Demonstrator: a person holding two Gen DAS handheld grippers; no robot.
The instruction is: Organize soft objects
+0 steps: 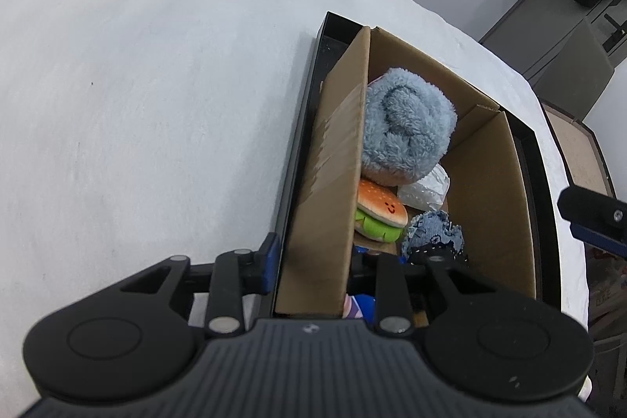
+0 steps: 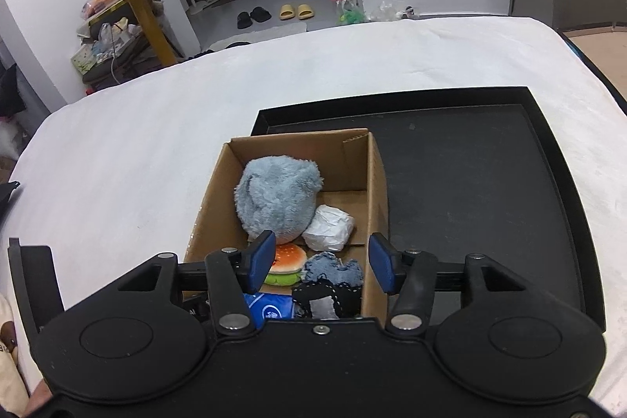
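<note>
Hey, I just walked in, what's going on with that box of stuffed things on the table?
A person holds a two-finger gripper in each hand over a cardboard box sitting in a black tray on a white-covered table. The box holds a fluffy blue plush, a burger toy, a white wrapped bundle and a denim piece. The right gripper hangs open above the box, gripping nothing. The left gripper straddles the box's near wall, one finger on each side.

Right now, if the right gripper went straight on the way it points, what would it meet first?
Probably the denim patch in the cardboard box: the open right gripper points into it, with the burger plush just left. Depth is unclear.
</note>
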